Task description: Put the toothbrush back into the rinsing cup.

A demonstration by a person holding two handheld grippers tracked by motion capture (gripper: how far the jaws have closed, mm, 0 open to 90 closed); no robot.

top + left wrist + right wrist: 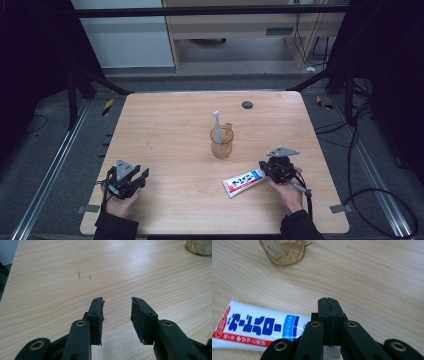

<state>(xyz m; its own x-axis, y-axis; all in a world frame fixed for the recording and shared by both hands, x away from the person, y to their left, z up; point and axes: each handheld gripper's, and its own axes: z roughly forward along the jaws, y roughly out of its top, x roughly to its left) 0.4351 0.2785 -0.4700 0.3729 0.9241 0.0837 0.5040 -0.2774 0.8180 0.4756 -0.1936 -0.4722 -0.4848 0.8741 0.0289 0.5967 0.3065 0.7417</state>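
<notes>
High view: left tool (141, 176) rests low-left on the worktop (170, 130); toothpaste tube (243, 182) lies by the right tool (264, 167); a glass cup (221, 141) holds a toothbrush (217, 126).
Left gripper view: jaws parted over bare wood.
Right gripper view: jaws pressed together, tube's cap end beneath them; grip uncertain.

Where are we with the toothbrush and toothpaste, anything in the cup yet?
Done: the toothbrush already stands in the glass cup. In hand: the right claw looks shut beside the cap end of the toothpaste tube, which lies flat on the table; whether it grips the tube cannot be told. Left: the tube is not in the cup. The left claw is open and empty.
</notes>
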